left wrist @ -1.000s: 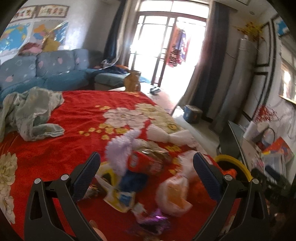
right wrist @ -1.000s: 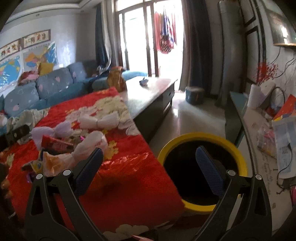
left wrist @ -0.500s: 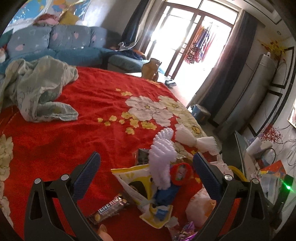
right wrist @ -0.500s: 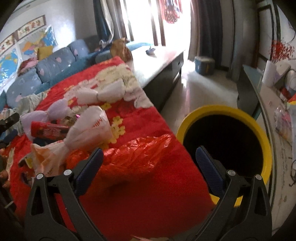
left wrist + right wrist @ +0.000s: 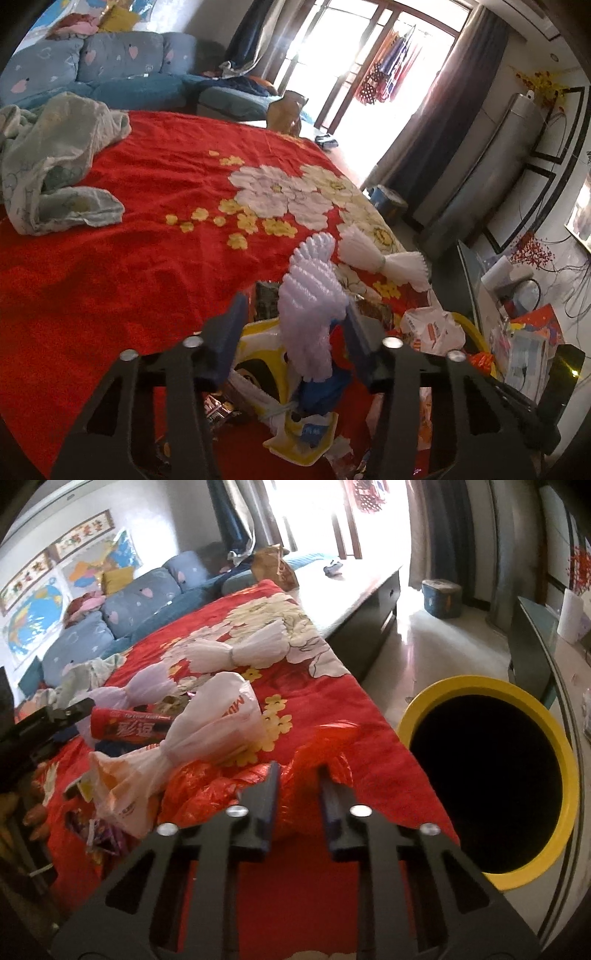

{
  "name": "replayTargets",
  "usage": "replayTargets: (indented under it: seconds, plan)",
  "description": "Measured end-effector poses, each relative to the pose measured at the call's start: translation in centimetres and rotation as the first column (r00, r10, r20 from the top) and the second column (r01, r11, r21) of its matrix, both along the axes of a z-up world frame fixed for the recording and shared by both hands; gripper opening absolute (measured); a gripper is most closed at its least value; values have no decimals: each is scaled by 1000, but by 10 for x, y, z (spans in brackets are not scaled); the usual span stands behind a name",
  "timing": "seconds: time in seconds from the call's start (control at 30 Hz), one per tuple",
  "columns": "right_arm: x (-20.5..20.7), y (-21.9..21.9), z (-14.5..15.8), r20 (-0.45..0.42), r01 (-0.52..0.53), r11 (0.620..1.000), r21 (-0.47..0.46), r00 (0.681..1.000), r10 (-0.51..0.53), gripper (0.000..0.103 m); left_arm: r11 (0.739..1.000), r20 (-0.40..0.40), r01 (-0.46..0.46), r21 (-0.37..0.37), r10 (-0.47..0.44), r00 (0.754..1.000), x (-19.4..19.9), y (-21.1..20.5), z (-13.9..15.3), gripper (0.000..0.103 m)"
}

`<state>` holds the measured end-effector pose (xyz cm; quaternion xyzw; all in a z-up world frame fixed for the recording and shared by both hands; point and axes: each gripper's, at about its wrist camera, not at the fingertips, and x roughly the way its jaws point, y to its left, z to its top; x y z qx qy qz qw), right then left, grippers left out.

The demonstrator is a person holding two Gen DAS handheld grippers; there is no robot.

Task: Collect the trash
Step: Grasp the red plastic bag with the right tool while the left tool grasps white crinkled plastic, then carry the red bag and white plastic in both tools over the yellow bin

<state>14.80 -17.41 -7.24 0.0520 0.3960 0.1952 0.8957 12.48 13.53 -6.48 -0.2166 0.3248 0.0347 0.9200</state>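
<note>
Two grippers angle downward over a red flowered bedspread (image 5: 110,266) strewn with trash. The left gripper (image 5: 295,321) has just been closing; its jaws stand narrow around a lilac foam net (image 5: 310,314), whose right edge lies against the right pad, while whether the left pad touches it cannot be told. Under it lie a yellow wrapper (image 5: 258,336), a blue scrap (image 5: 321,391) and a chocolate bar (image 5: 218,406). The right gripper (image 5: 297,779) has also just been closing and now pinches a crumpled red plastic bag (image 5: 221,794) at the bed's edge. Just left of it sits a knotted white plastic bag (image 5: 207,731), with a red tube (image 5: 129,731) beyond that. A white foam net (image 5: 236,653) lies farther up the spread. Beside the bed on the floor stands a yellow-rimmed bin (image 5: 476,686), its black inside open. A pale rumpled cloth (image 5: 55,162) rests on the far side of the spread. Behind are a blue sofa (image 5: 110,66), a low table (image 5: 354,587), dark curtains (image 5: 443,110) and bright glass doors (image 5: 332,55).
</note>
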Motion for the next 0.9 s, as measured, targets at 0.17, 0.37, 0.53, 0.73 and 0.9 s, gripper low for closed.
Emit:
replayTargets:
  seconds: [0.17,0.37,0.53,0.73,0.9]
  plan:
    - [-2,-4,3,8,-11,1000,-3,1000,11,6,1000,19,1,-3,-1,1000,-4,2,2,18]
    - [-5,-13,16,53,3,1000,-8,999,-3,5,999,107,-12,39,8,994,-17,-1,25,15]
    - [-7,-27,30,111,38,999,-9,993,-37,4,998,167,1,64,-12,986,-28,-10,47,15]
    - [-6,-45,42,146,85,996,11,986,-85,4,994,217,53,98,-74,973,-37,-33,67,15]
    - [-5,-60,50,166,125,992,31,978,-128,4,987,225,122,109,-144,964,-39,-57,73,15]
